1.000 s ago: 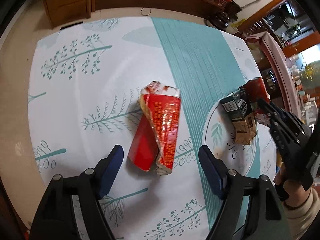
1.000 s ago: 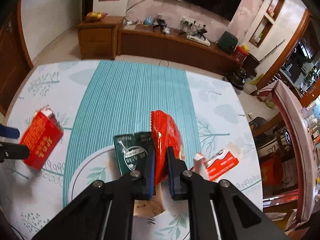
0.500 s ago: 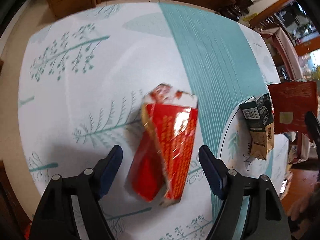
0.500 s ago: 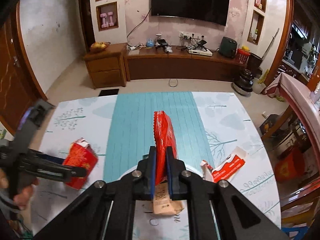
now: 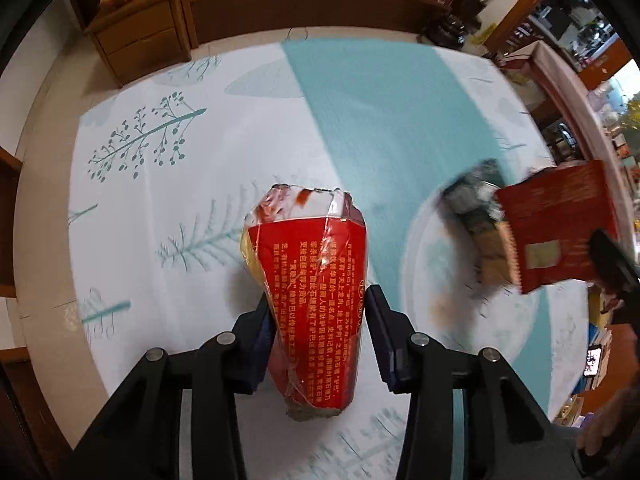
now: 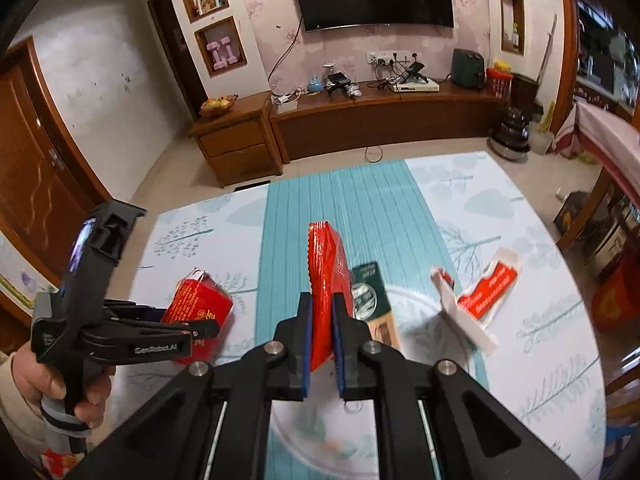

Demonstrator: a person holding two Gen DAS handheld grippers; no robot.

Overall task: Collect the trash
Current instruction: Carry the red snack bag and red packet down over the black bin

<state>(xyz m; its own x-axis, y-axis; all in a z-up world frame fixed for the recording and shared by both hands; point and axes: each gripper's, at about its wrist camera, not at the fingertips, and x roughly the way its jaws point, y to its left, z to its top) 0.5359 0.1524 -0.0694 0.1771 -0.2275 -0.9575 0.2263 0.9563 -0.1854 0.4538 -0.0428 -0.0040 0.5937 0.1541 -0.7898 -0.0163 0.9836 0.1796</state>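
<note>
A red pack in torn clear wrap [image 5: 316, 304] stands between the fingers of my left gripper [image 5: 318, 308]. Its jaws are closing, and both blue pads touch the pack's sides. The right wrist view shows the same pack [image 6: 200, 304] at the left gripper's [image 6: 208, 322] tips, with a hand on the handle. My right gripper [image 6: 320, 312] is shut on a red snack bag [image 6: 326, 272], held edge-on above the table. That bag [image 5: 560, 232] hangs at the right of the left wrist view, blurred.
A green packet [image 6: 366, 292] lies on a round clear plate [image 6: 420, 294] under the right gripper. A torn red-and-white box [image 6: 488, 296] lies to the right. The table carries a white-and-teal cloth [image 5: 380, 112]. Wooden cabinets [image 6: 240, 144] stand beyond the far edge.
The left jaws, wide open before, have closed in onto the red pack, which now fills more of the view. The right gripper has risen and rolled with the red bag.
</note>
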